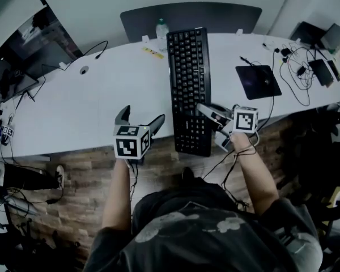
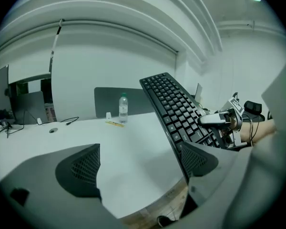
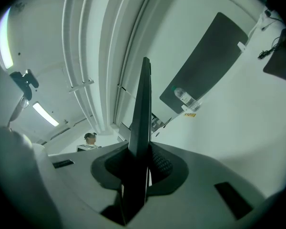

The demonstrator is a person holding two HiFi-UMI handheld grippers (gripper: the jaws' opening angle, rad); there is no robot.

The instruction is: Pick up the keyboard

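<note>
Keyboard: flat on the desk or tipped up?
Tipped up. The keyboard slants above the table in the left gripper view; the right gripper is shut on its edge.

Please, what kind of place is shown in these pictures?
Most likely an office or lab workspace: a long white desk carries a black keyboard, a mouse pad and tangled cables, with an office chair behind it.

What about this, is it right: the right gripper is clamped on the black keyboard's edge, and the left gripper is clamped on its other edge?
Not quite. The right gripper is clamped on the edge of the black keyboard, but the left gripper is open beside the other edge, its pads pressing on nothing. The left gripper view shows this.
</note>
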